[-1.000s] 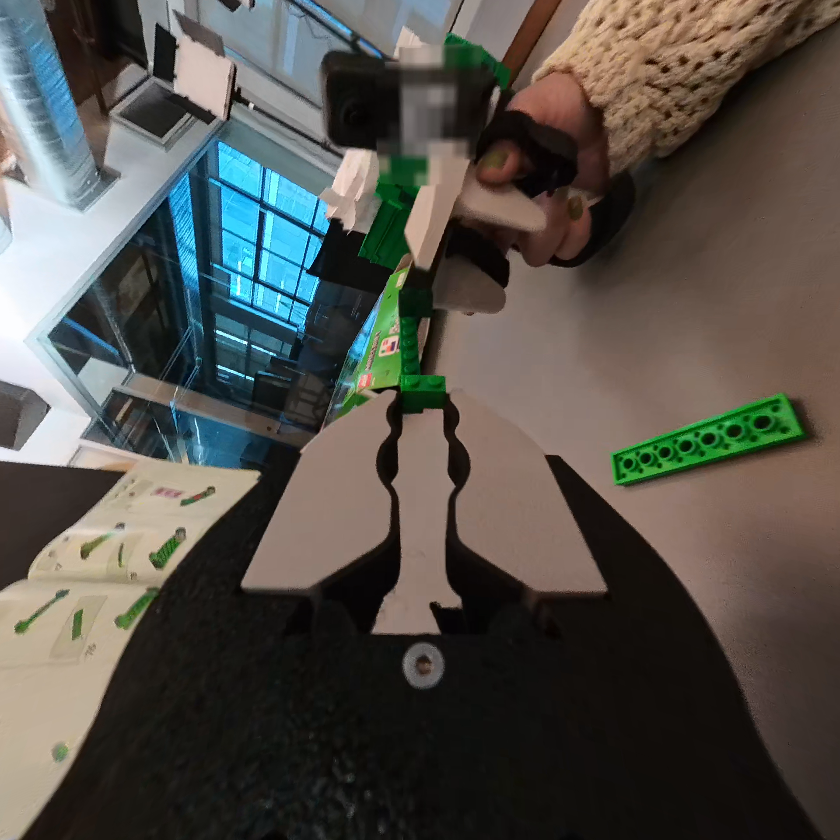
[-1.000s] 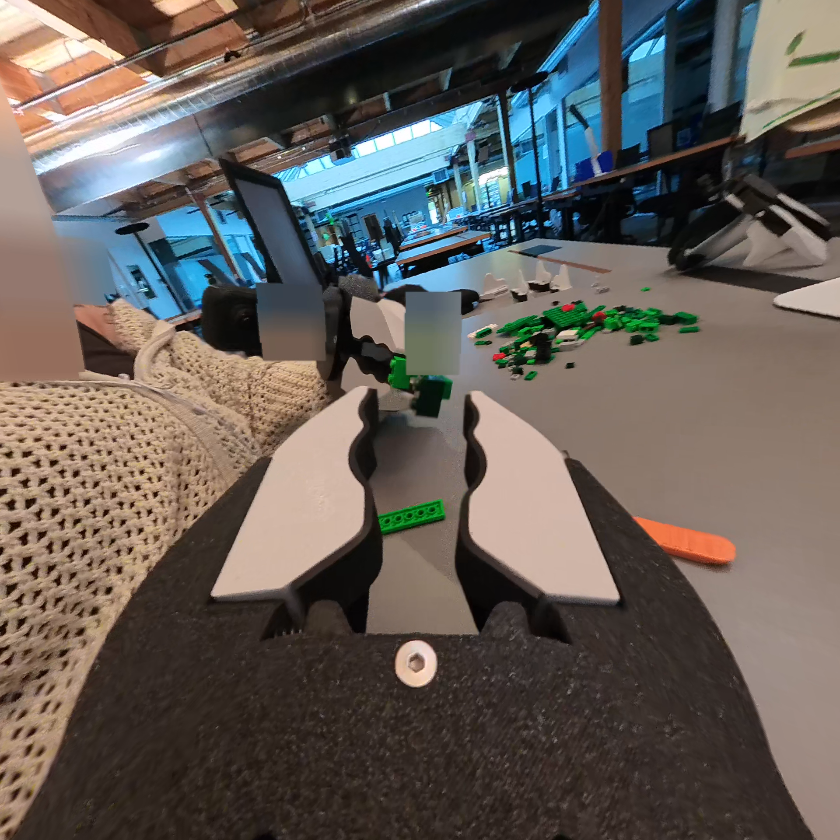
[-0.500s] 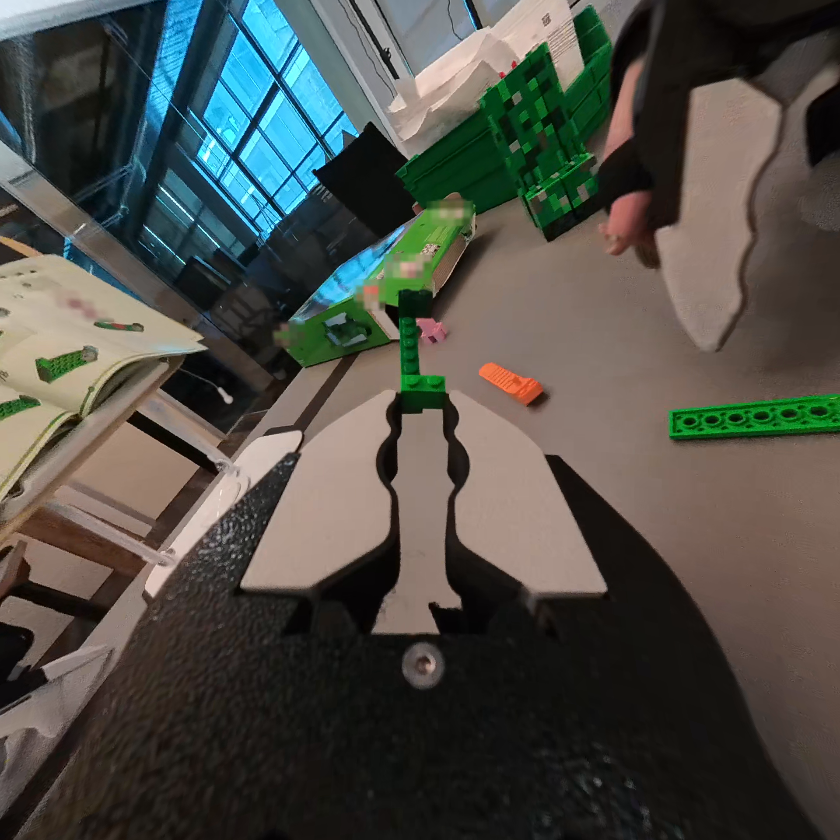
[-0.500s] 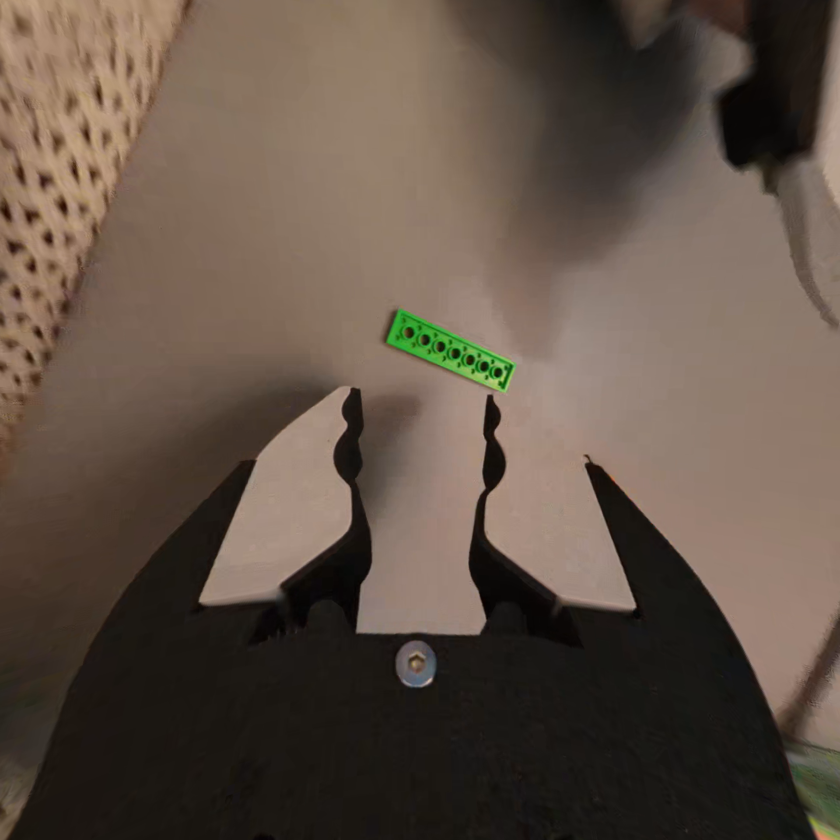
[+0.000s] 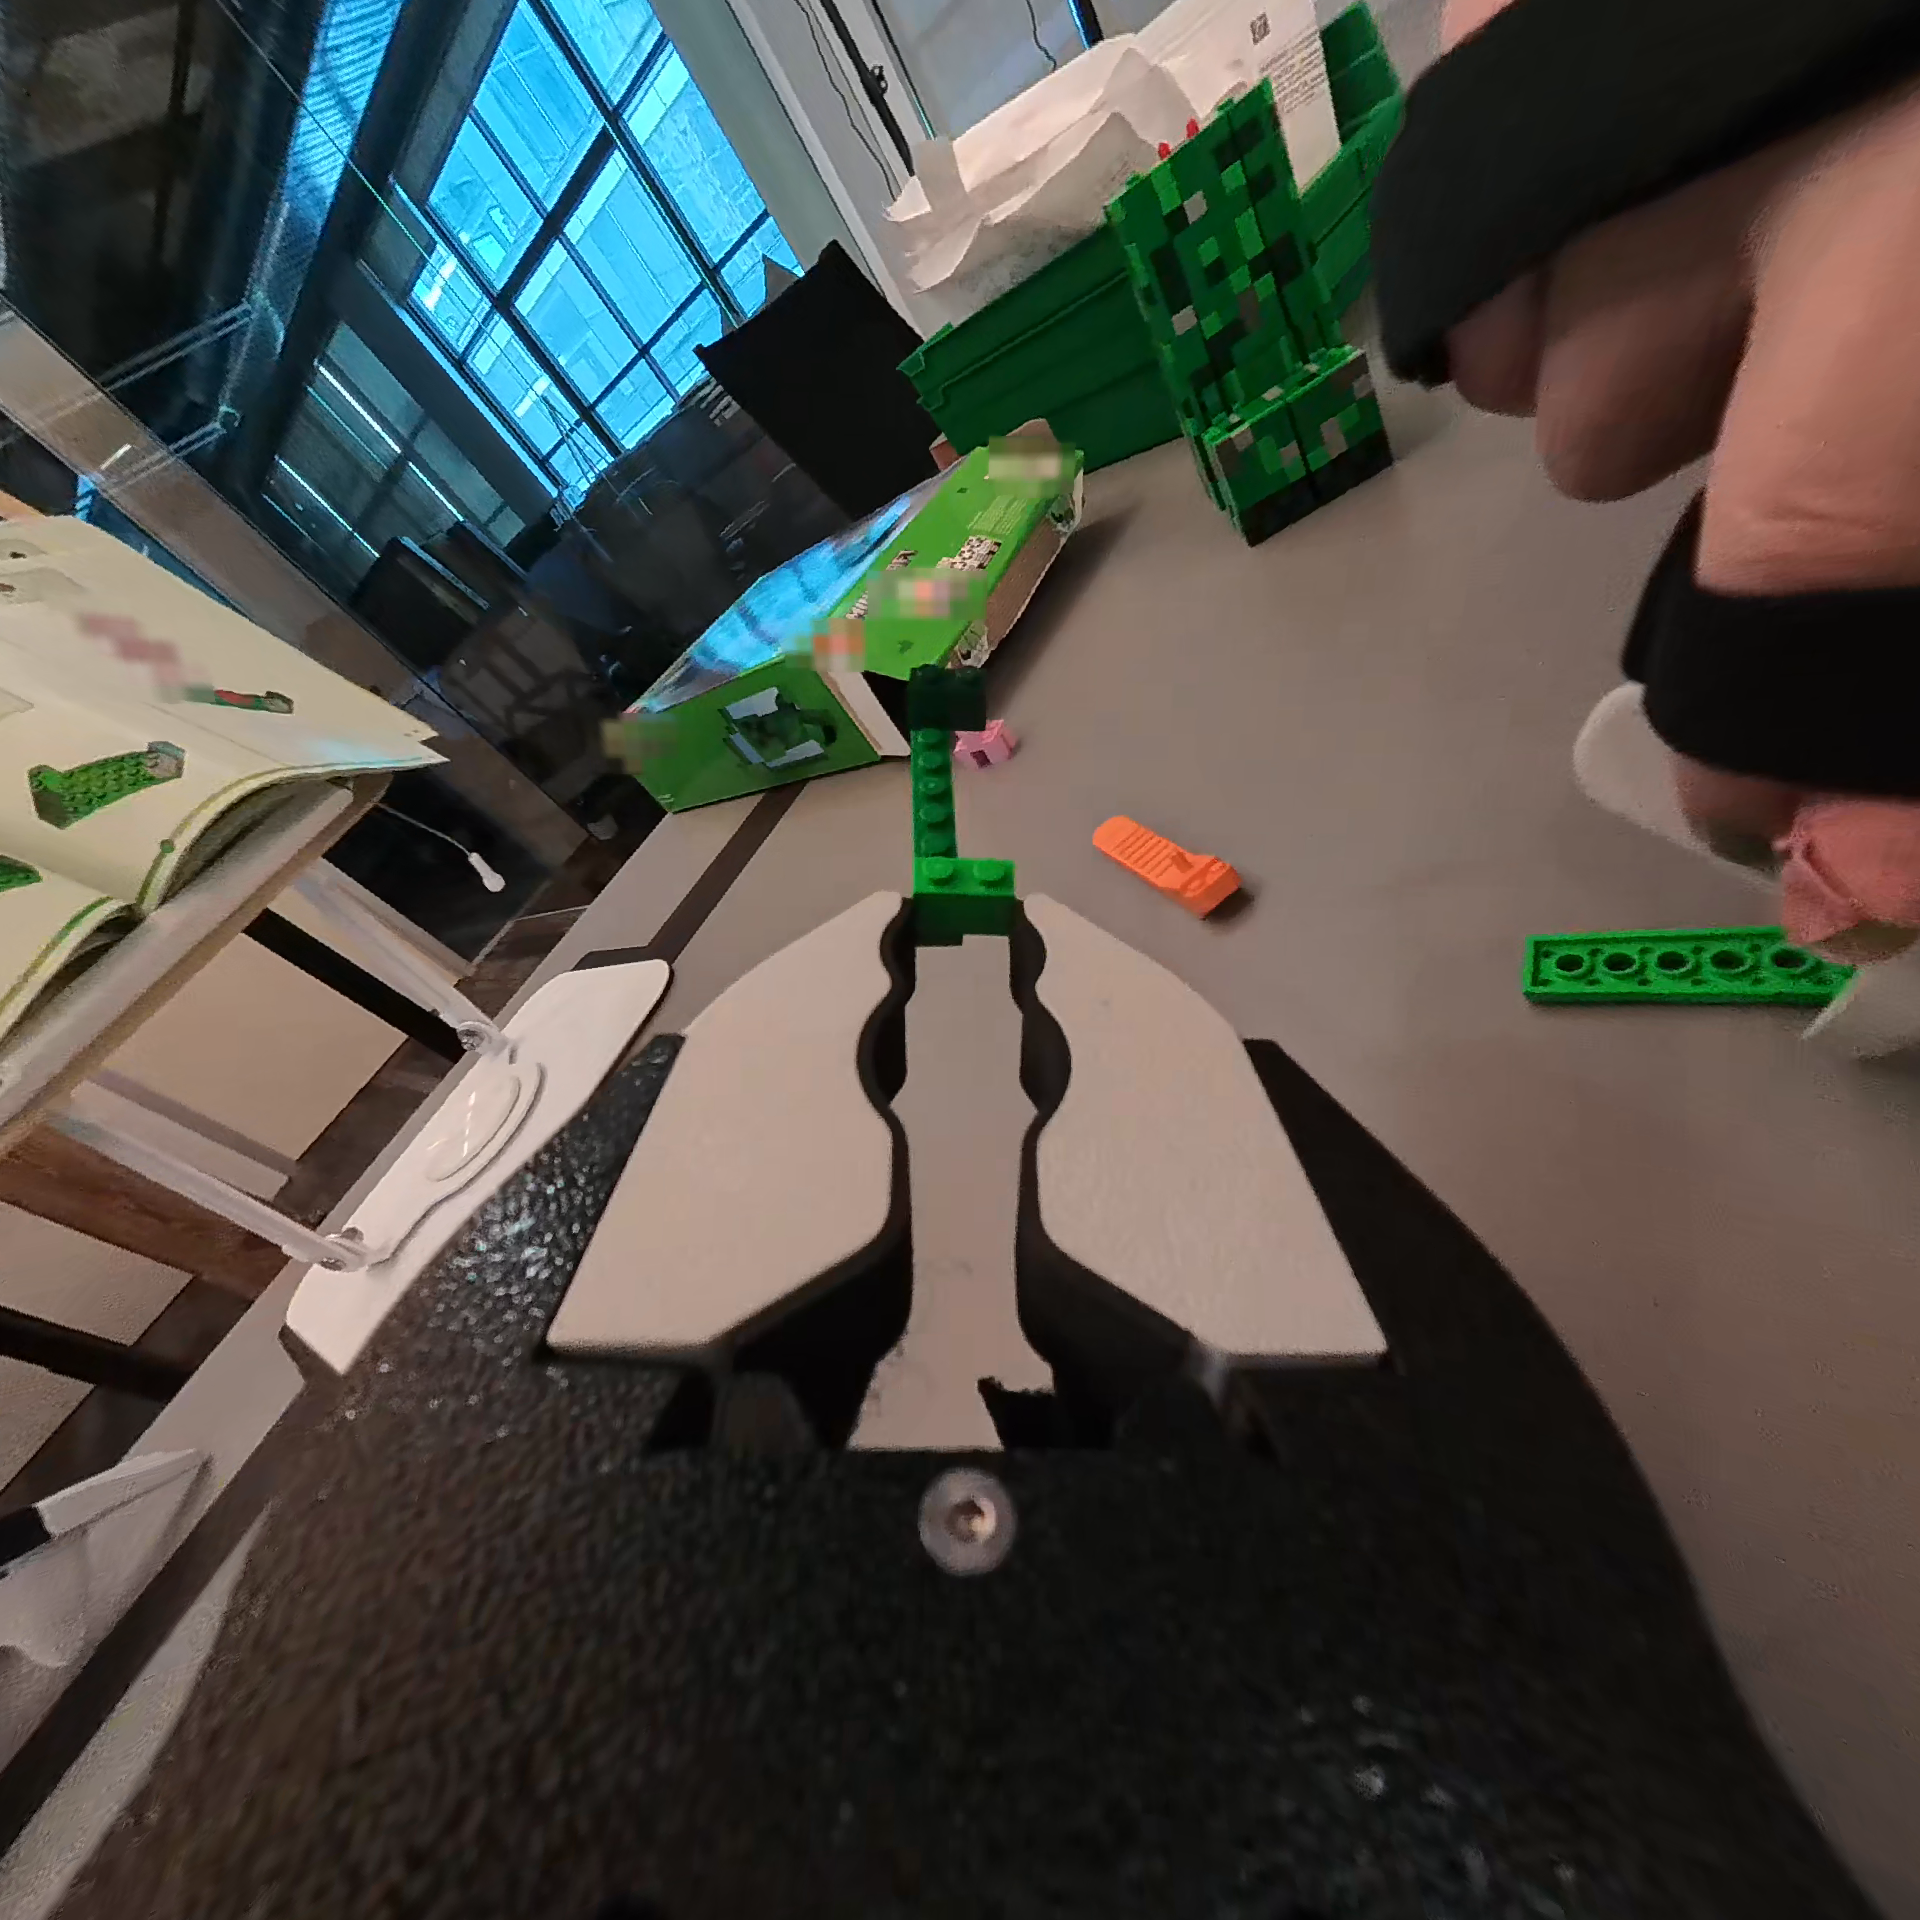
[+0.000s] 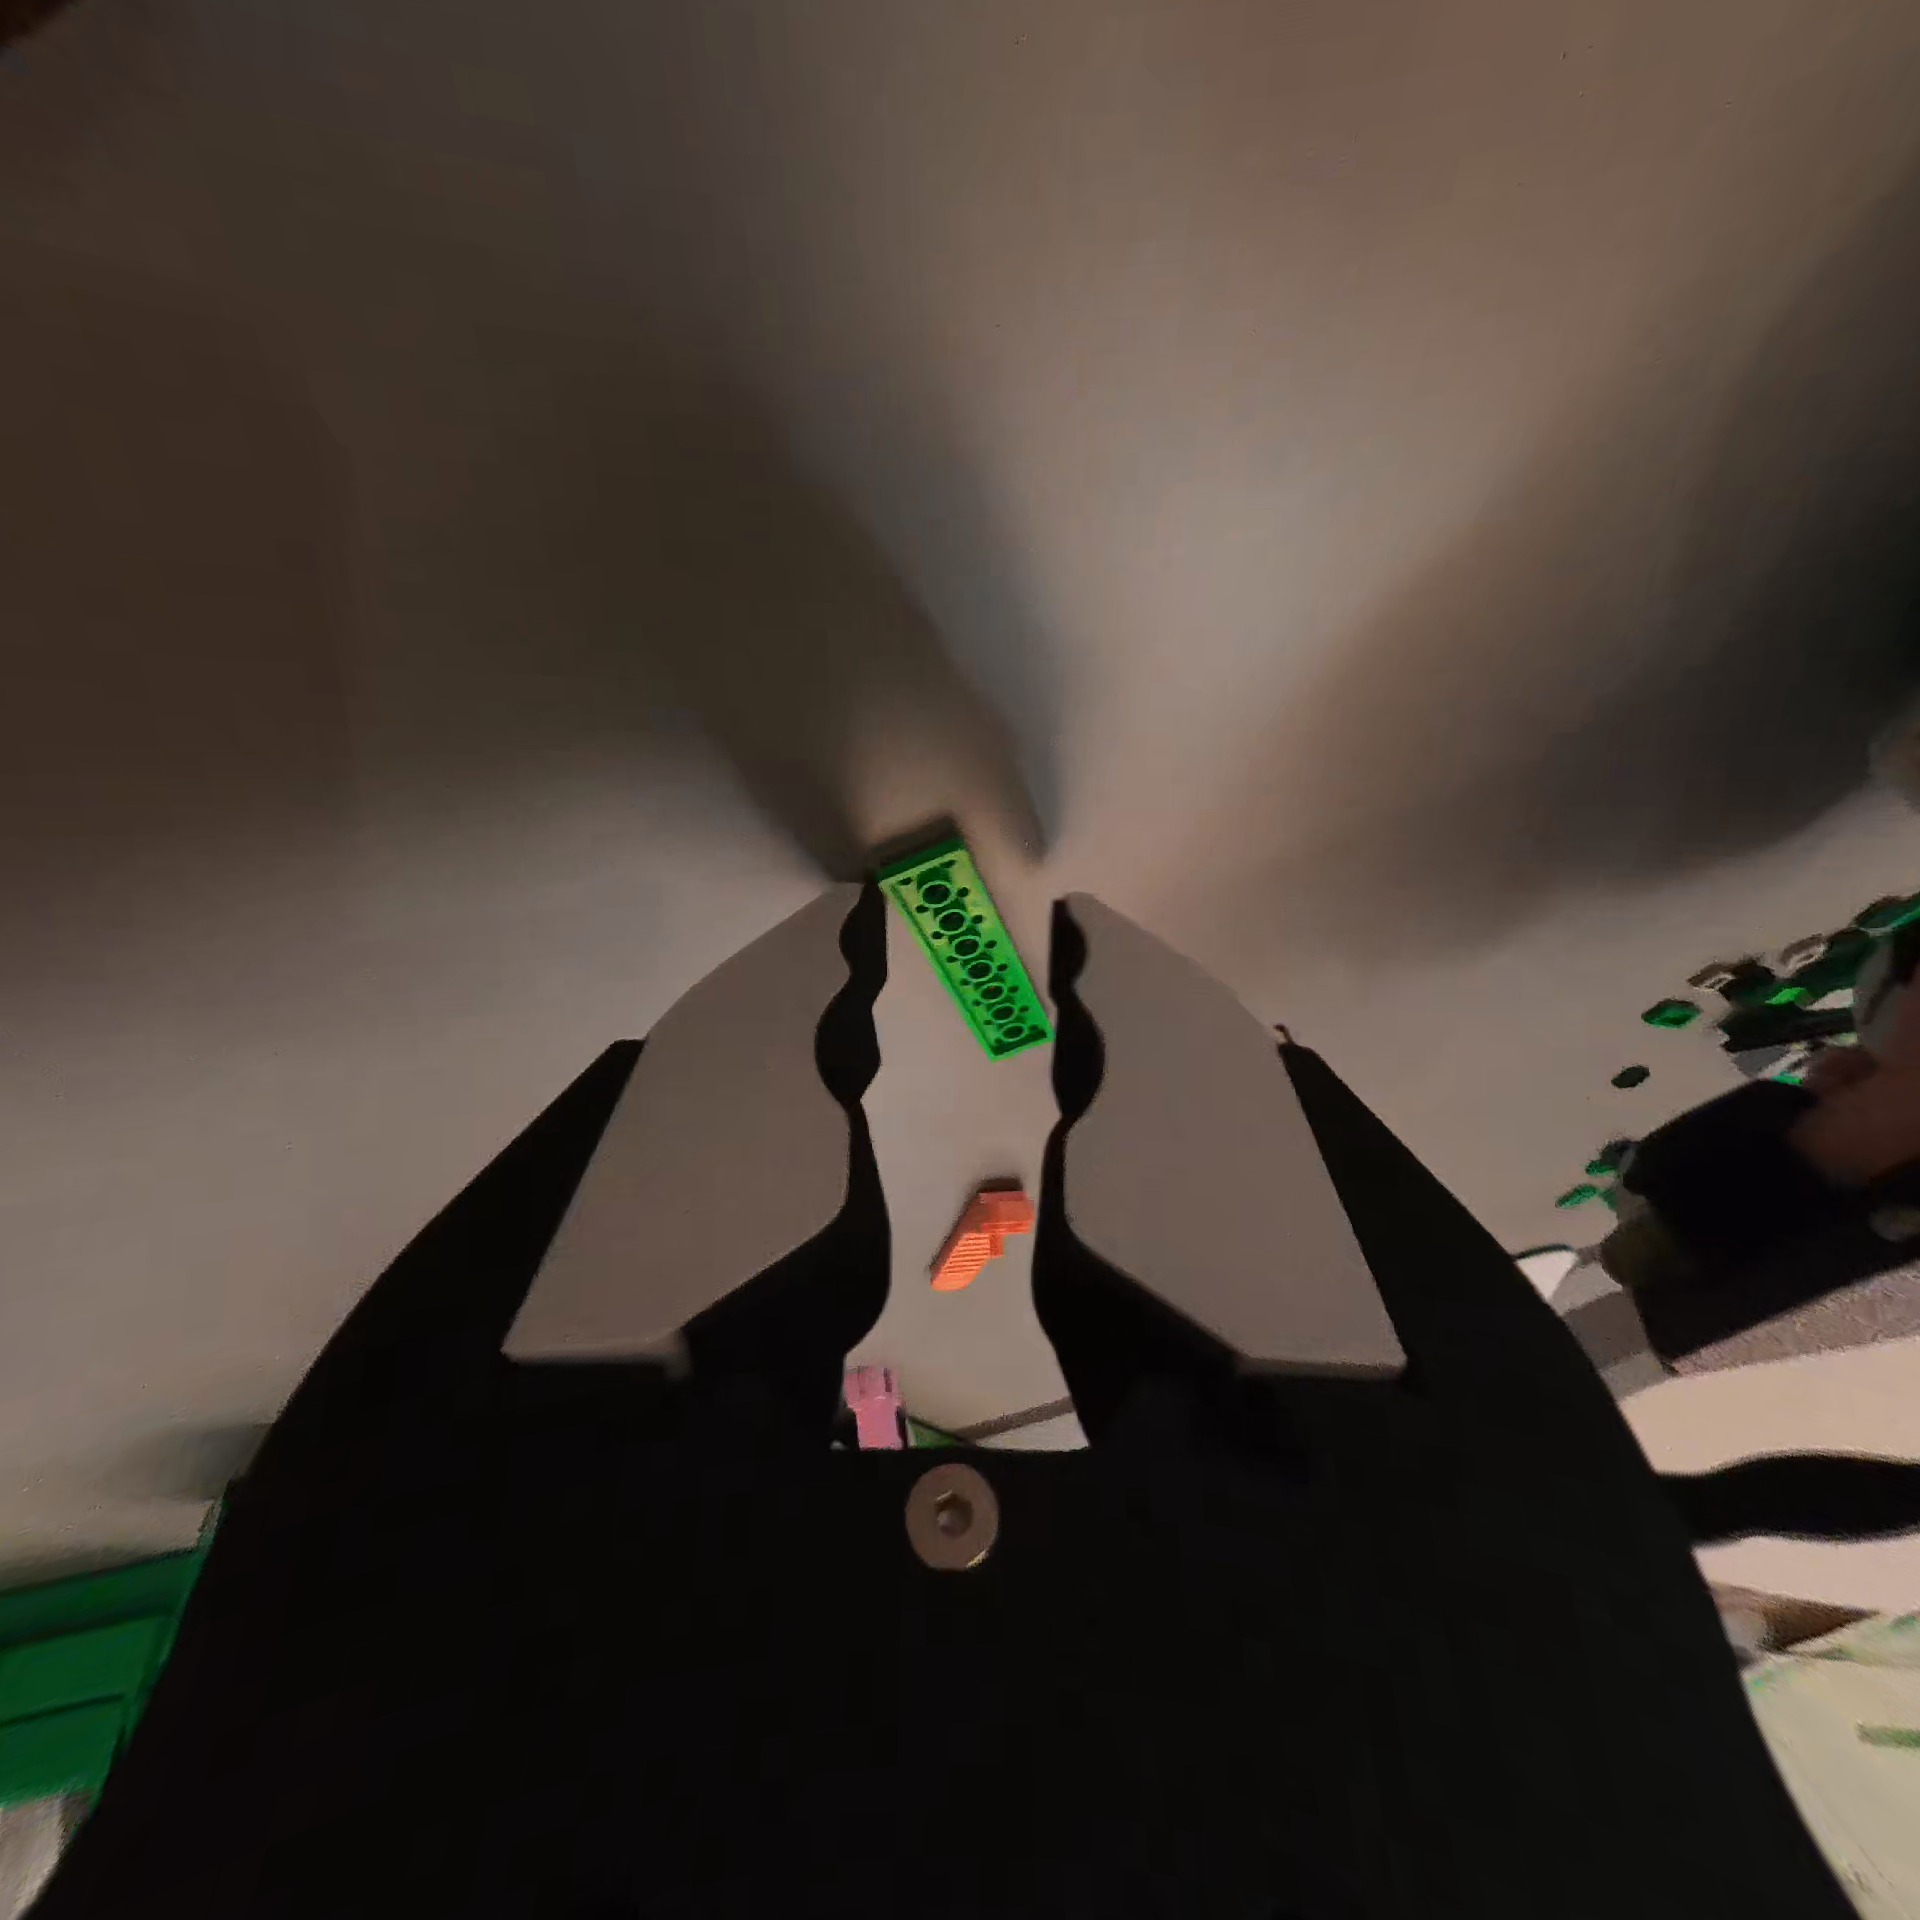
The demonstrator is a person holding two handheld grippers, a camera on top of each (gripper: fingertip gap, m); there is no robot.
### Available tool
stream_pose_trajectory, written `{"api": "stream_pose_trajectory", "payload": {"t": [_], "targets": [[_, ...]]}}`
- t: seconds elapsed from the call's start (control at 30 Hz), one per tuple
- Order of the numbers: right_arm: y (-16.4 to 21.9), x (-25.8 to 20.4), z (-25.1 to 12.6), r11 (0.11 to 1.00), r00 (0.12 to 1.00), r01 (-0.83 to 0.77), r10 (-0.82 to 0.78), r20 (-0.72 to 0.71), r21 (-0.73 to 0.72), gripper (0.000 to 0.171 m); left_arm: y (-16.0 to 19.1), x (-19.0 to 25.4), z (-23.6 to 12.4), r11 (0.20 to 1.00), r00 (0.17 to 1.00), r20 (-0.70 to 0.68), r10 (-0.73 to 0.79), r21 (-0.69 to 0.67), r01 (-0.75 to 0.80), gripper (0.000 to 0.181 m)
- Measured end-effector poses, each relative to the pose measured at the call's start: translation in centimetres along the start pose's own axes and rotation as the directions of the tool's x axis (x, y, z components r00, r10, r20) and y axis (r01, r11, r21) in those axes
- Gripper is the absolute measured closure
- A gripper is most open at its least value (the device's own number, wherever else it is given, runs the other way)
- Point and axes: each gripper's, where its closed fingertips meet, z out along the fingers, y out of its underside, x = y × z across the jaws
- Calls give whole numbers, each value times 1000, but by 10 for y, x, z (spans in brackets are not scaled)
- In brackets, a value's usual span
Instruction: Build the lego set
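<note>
A small green lego assembly (image 5: 951, 831) is pinched at the tips of the left gripper (image 5: 964, 920). The right gripper (image 6: 966, 914) is spread wide and empty over a flat green plate (image 6: 966, 961) on the grey table (image 6: 1351, 520). Only the left wrist view takes in the green box (image 5: 831, 675) at 11 o'clock, its printing blurred.

The left wrist view sits low over the grey table (image 5: 1455, 1195), tilted, looking along it toward the green lego box (image 5: 831, 686) and windows behind. The right wrist view looks steeply down at the same table from close above, blurred. Both share the flat green plate (image 5: 1673, 968) (image 6: 966, 951) and the orange brick separator (image 5: 1164, 865) (image 6: 982, 1234) beside it; in the left view the plate lies right of the separator.
</note>
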Motion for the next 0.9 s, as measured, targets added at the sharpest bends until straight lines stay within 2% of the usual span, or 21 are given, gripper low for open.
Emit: {"api": "stream_pose_trajectory", "payload": {"t": [0.13, 0.2, 0.27, 0.33, 0.37, 0.43, 0.5, 0.57, 0.7, 0.8, 0.9], "targets": [[-2, -2, 0, 995, 995, -95, 94, 33, 21, 155, -1, 1, 0, 1000, 1000, -7, -9, 1, 9, 165], [-7, -1, -2, 978, 984, -181, 179, 28, 103, 155, -1, 1, 0, 1000, 1000, -9, -15, -1, 15, 165], [-7, 6, -8, 923, 948, -310, 319, -5, 227, 155, -2, 1, 0, 999, 999, -13, -37, 3, 37, 165], [-5, 21, -22, 785, 857, -451, 514, -40, 426, 156, -3, 0, -1, 998, 998, -12, -62, 11, 62, 165], [-2, 28, -32, 673, 791, -499, 611, -29, 546, 171, -4, -1, -1, 997, 997, -12, -75, 19, 75, 164], [5, 36, -54, 359, 642, -542, 760, 99, 760, 170, -6, -3, -2, 994, 994, -14, -105, 33, 106, 165], [20, 36, -60, 106, 524, -542, 818, 237, 834, 170, -6, -3, -2, 990, 991, -21, -134, 43, 135, 165], [31, 29, -59, -68, 447, -540, 821, 355, 839, 171, -6, -3, -2, 987, 988, -25, -151, 44, 152, 165], [47, 13, -42, -309, 265, -644, 768, 583, 700, 170, -7, -1, -2, 985, 986, -37, -165, 47, 167, 165], [55, 2, -35, -407, 184, -683, 708, 682, 607, 171, -8, 3, 0, 983, 983, -60, -173, 46, 175, 165], [62, -8, -30, -444, 165, -699, 662, 731, 560, 171, -8, 9, 2, 985, 982, -84, -168, 34, 172, 165]]}}
